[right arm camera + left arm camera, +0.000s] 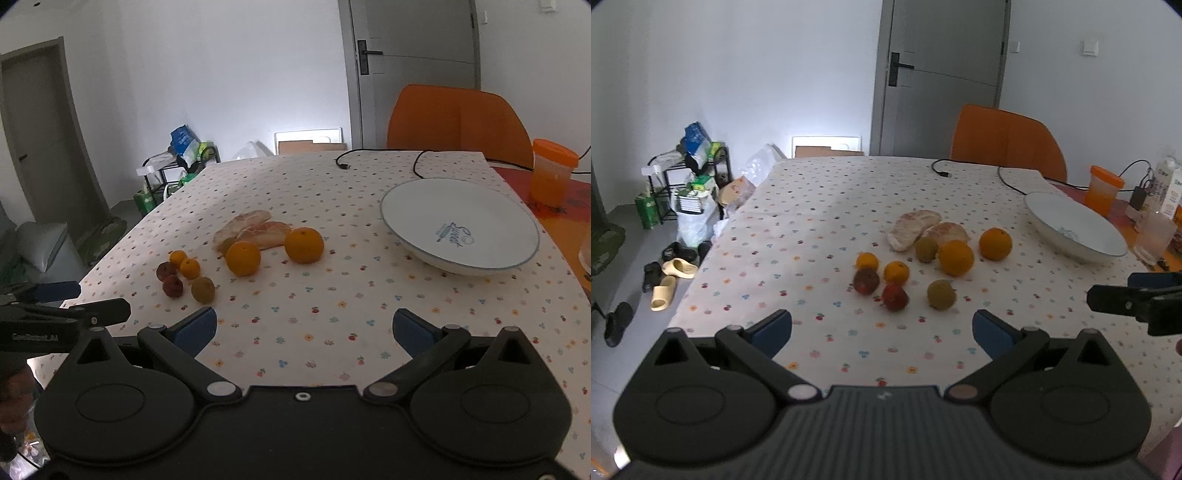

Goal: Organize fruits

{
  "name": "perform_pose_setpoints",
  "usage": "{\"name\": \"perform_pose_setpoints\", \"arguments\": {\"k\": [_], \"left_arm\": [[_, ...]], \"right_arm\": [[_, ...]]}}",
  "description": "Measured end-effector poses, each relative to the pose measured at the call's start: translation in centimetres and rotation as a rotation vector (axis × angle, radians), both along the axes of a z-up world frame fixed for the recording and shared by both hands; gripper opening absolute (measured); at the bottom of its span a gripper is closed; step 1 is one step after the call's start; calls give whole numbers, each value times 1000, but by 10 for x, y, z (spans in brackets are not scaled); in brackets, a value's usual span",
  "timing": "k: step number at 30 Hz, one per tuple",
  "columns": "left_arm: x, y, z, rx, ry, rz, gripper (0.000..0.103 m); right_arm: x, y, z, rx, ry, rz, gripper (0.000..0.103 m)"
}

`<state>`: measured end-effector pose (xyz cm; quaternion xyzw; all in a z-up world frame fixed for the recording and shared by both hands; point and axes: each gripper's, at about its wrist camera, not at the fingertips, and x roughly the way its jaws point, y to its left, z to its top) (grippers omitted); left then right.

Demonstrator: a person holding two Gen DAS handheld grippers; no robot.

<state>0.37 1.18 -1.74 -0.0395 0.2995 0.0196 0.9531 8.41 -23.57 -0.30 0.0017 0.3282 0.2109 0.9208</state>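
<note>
On the surface [332, 332] the fruits [243, 258] lie loose beside the bowl [461, 251], likely their destination; both claws, left [882, 332] and right [304, 332], gape wide, empty.

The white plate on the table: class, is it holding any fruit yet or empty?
Empty. The white plate shows only its bare printed inside; the oranges and other fruit lie on the tablecloth beside it.

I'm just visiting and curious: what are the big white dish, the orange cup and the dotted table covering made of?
The wide white dish with a thin blue rim looks like glazed ceramic: smooth, slightly glossy, with a printed blue logo. The translucent orange cup with an orange lid seems to be plastic, since light glows through it. The white covering with small coloured flowers looks like matte cloth, though it could be vinyl.
</note>
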Motion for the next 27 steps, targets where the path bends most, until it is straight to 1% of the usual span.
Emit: {"name": "perform_pose_setpoints", "arguments": {"k": [6, 9, 13, 16, 18, 19, 20, 21, 23, 27], "left_arm": [[4, 8, -7, -31, -2, 6, 103], [4, 10, -9, -44, -28, 7, 101], [9, 12, -12, -50, -38, 13, 100], [14, 15, -16, -66, -33, 17, 92], [18, 17, -18, -75, -30, 18, 89], [20, 18, -19, -80, -30, 15, 86], [22, 18, -20, -85, -30, 16, 83], [24, 19, -21, -89, -28, 21, 82], [29, 18, -23, -100, -26, 25, 75], [36, 17, -28, -117, -18, 23, 66]], "right_arm": [[8, 9, -4, 24, 10, 36, 103], [14, 13, -7, 37, 13, 47, 103], [20, 15, -12, 53, 15, 58, 103], [24, 16, -16, 70, 15, 71, 103], [27, 17, -19, 85, 14, 80, 102], [28, 18, -20, 87, 13, 83, 100], [30, 19, -20, 88, 12, 87, 96], [32, 20, -21, 90, 14, 92, 94], [36, 21, -24, 94, 19, 96, 88], [42, 25, -28, 101, 27, 107, 84]]}}
